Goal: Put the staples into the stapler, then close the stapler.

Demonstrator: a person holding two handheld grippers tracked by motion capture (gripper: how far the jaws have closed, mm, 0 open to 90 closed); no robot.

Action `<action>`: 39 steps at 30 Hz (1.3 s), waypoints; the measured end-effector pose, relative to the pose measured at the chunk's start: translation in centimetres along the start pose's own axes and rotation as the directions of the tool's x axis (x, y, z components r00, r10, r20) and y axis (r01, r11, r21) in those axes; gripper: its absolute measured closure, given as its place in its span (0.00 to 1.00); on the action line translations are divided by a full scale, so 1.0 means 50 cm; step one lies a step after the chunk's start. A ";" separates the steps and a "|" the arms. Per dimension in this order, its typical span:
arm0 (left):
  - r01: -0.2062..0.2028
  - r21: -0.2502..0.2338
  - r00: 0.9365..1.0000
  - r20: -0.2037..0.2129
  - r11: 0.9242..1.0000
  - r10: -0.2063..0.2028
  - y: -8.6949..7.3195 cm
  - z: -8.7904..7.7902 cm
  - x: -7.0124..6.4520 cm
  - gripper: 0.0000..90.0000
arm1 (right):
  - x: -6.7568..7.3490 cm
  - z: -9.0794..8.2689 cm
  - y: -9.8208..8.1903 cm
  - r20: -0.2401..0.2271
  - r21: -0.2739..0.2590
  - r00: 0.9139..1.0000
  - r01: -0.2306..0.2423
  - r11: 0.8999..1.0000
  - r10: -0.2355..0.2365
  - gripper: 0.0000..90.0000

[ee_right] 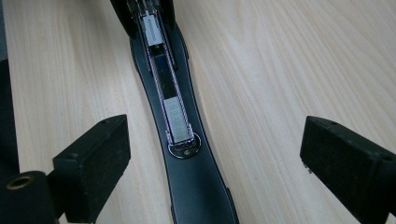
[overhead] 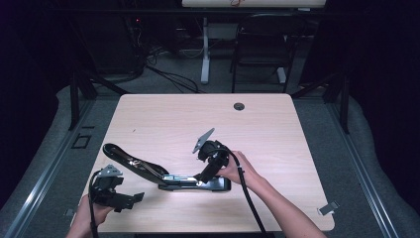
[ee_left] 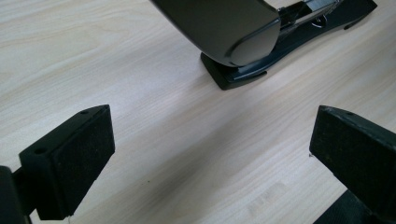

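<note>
With the stapler (overhead: 168,176) lying opened on the desk (overhead: 257,129), lid swung up leftward, a careless descent could knock the exposed staple strip (ee_right: 179,123) loose. Right hand-held gripper (ee_right: 215,163) hangs spread directly over the magazine, jaws straddling the base, touching nothing. Left hand-held gripper (ee_left: 210,158) spread too, empty, just short of the stapler's raised lid.
</note>
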State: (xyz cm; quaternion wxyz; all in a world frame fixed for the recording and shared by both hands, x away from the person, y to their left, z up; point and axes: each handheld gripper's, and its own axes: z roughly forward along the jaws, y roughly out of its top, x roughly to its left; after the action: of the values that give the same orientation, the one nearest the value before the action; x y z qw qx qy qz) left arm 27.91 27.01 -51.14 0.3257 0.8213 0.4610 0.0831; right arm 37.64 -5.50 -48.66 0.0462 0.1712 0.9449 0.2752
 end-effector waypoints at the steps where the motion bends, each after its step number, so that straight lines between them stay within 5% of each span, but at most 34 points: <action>1: 0.009 -0.004 1.000 -0.003 1.000 -0.009 0.000 0.000 0.002 0.00 | 0.000 -0.001 0.000 -0.001 0.001 1.000 0.001 1.000 -0.001 0.09; 10: 0.082 -0.046 0.995 -0.049 0.996 -0.084 0.001 -0.012 0.022 0.01 | -0.003 -0.007 0.001 0.010 -0.008 1.000 -0.002 1.000 0.002 0.11; 18: 0.159 -0.142 0.978 -0.115 0.977 -0.176 0.005 -0.031 0.037 0.18 | -0.006 -0.014 0.004 0.061 -0.036 0.998 0.001 0.999 0.001 0.20; 22: 0.190 -0.212 0.969 -0.118 0.959 -0.219 0.007 -0.040 0.048 0.40 | 0.000 -0.024 0.005 0.092 -0.079 0.996 -0.009 0.997 0.016 0.36; 25: 0.222 -0.290 0.959 -0.106 0.931 -0.262 0.010 -0.044 0.058 0.55 | 0.001 -0.034 0.007 0.113 -0.095 0.993 -0.003 0.995 0.014 0.51; 29: 0.239 -0.349 0.952 -0.102 0.906 -0.290 0.015 -0.045 0.068 0.73 | 0.008 -0.039 0.009 0.111 -0.111 0.994 0.006 0.994 0.007 0.69; 33: 0.238 -0.396 0.949 -0.099 0.887 -0.299 0.019 -0.047 0.070 0.83 | 0.012 -0.039 0.012 0.112 -0.094 0.993 0.032 0.995 -0.021 0.80; 39: 0.211 -0.446 0.952 -0.110 0.870 -0.287 0.027 -0.050 0.066 0.96 | 0.019 -0.039 0.013 0.107 -0.100 0.994 0.043 0.994 -0.032 0.90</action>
State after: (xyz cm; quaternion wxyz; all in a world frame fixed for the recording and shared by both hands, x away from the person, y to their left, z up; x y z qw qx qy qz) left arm 29.64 30.34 -48.91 0.4652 0.6526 0.5599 0.2102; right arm 36.61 -5.64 -46.64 0.1096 0.1651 0.9290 0.3126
